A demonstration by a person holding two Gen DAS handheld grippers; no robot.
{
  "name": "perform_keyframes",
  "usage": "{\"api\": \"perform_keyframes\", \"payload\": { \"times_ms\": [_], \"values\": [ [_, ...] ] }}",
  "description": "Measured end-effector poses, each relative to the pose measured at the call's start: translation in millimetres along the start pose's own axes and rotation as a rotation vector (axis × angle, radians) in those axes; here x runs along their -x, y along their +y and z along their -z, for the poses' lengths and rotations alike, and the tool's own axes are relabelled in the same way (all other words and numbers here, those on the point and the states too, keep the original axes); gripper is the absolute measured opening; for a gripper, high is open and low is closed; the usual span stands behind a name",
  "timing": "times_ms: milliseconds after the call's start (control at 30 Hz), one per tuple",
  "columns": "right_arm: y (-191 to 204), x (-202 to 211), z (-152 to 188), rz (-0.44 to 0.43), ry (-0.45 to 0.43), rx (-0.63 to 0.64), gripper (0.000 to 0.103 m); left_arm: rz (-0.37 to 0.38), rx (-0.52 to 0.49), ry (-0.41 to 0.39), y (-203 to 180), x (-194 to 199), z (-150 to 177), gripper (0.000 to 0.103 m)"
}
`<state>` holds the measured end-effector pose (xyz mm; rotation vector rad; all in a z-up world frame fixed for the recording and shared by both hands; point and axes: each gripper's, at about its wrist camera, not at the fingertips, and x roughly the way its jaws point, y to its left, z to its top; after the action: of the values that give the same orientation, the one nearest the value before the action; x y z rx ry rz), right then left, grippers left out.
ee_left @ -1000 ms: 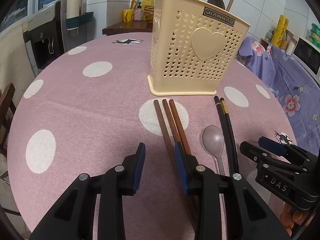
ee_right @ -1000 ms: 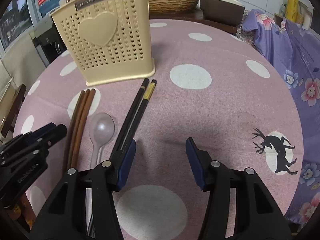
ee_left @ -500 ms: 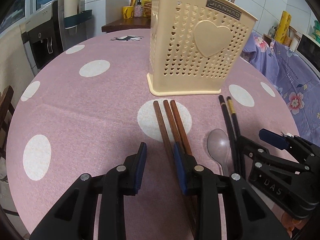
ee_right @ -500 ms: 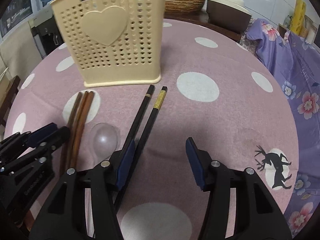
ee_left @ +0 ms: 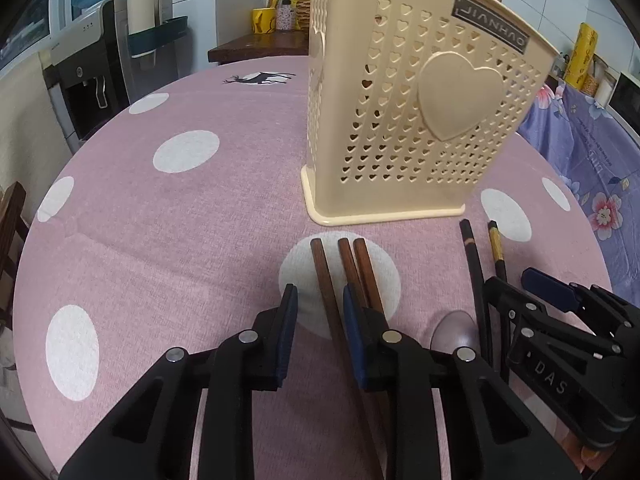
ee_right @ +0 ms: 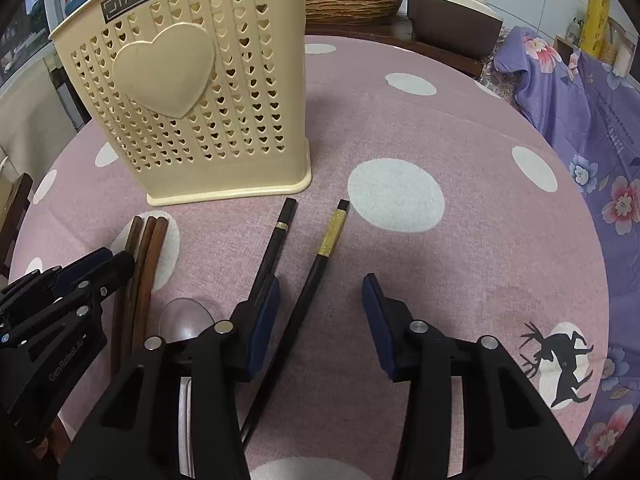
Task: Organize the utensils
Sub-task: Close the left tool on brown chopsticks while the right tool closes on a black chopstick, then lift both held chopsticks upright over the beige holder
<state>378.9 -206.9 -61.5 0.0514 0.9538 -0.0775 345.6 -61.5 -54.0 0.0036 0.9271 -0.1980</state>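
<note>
Both my claws sit closer to the cream holder [ee_left: 416, 120] than a second ago. My left claw [ee_left: 320, 312] has been closing and now straddles one brown chopstick [ee_left: 326, 280]. My right claw [ee_right: 320, 304] has been closing too, with the gold-banded black chopstick [ee_right: 316, 276] now between its pads, untouched.

My left claw [ee_left: 318, 312] and right claw [ee_right: 318, 308] look like matt black plastic, with dull blue rubbery pads [ee_left: 288, 330] and bright metal rivets. The table [ee_left: 180, 240] under them wears a pink cloth with white dots, its weave soft and slightly fuzzy. The cream utensil holder [ee_left: 412, 120] is smooth, faintly shiny plastic pierced with heart holes. The brown chopsticks [ee_left: 348, 272] look like satin-finished wood; the black chopsticks [ee_right: 304, 264] are glossy with gold bands. The spoon [ee_right: 186, 318] seems translucent, shiny plastic.
</note>
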Motion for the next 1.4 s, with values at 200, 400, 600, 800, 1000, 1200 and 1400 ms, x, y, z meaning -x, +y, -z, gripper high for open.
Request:
{"api": "perform_keyframes", "payload": {
  "times_ms": [200, 400, 600, 800, 1000, 1200, 1400],
  "values": [
    [0.6, -5.6, -8.8, -0.009, -0.001, 0.003, 0.03, -0.026, -0.008, 0.0, -5.0, -7.9, -8.0, 0.018],
    [2.8, -10.6, -16.0, -0.004, -0.002, 0.001, 0.017, -0.046, -0.017, -0.014, -7.7, -10.1, -9.3, 0.011],
    [3.8, -10.7, -14.9, -0.009, -0.008, -0.004, 0.012, -0.057, -0.043, -0.027, -12.9, -8.9, -7.0, 0.009],
    [-0.5, -9.9, -13.8, -0.05, -0.009, -0.03, 0.009, -0.04, -0.034, -0.028, -12.8, -7.2, -5.5, 0.008],
    [-6.2, -7.1, -11.4, -0.109, -0.014, -0.066, 0.008, 0.003, 0.01, -0.04, -3.3, -4.7, -7.2, 0.008],
    [-14.3, 9.5, -10.3, -0.166, -0.058, -0.089, 0.008, 0.081, 0.055, -0.08, 2.8, 13.3, -12.6, 0.008],
    [-27.3, 41.4, -14.2, -0.236, -0.127, -0.11, 0.008, 0.149, 0.086, -0.156, 8.7, 47.0, -18.2, 0.008]
  ]
}}
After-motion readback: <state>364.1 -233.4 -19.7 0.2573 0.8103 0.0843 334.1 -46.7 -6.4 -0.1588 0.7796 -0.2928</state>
